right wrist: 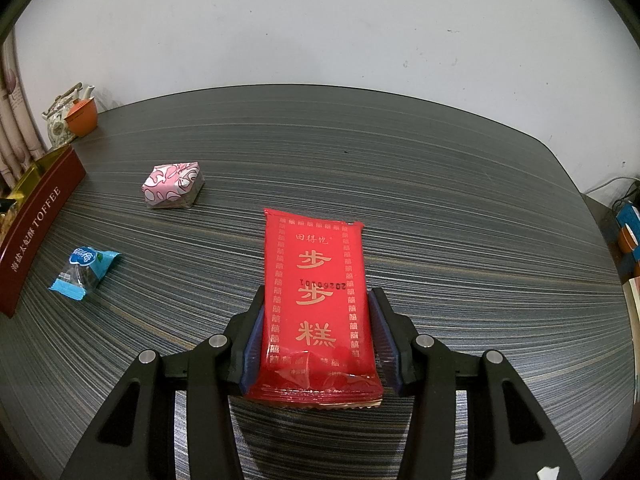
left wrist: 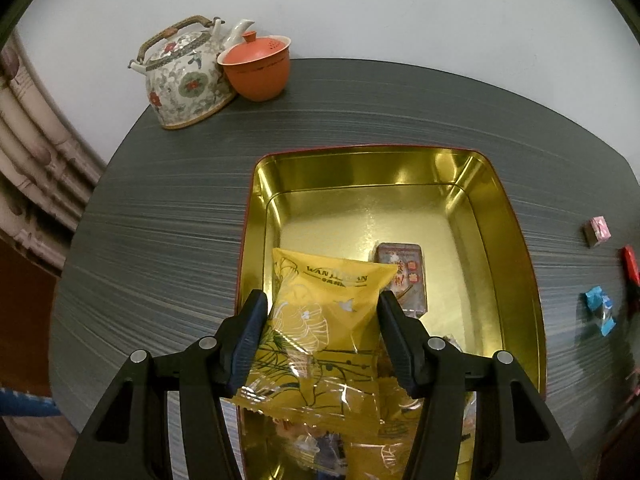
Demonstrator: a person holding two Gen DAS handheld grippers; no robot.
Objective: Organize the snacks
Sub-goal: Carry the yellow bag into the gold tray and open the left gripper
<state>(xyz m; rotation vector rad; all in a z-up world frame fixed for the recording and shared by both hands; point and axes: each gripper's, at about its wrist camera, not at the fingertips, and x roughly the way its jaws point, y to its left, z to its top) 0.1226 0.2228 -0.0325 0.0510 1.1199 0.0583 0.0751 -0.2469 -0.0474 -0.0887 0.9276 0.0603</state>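
Observation:
My left gripper (left wrist: 322,308) is shut on a yellow snack packet (left wrist: 320,332) and holds it over the near end of an open gold-lined tin (left wrist: 516,220). Inside the tin lies a dark snack packet (left wrist: 404,276), with more wrapped snacks at the near end under the fingers. My right gripper (right wrist: 316,300) is shut on a red snack packet (right wrist: 320,300) with gold characters, its pads against the long sides. Whether that packet rests on the table or hangs just above it, I cannot tell.
On the dark striped table lie a pink wrapped candy (right wrist: 173,185) and a blue wrapped candy (right wrist: 84,268), left of the red packet. The tin's maroon side (right wrist: 36,236) reads TOFFEE. A floral teapot (left wrist: 184,76) and an orange lidded cup (left wrist: 256,66) stand at the far left corner.

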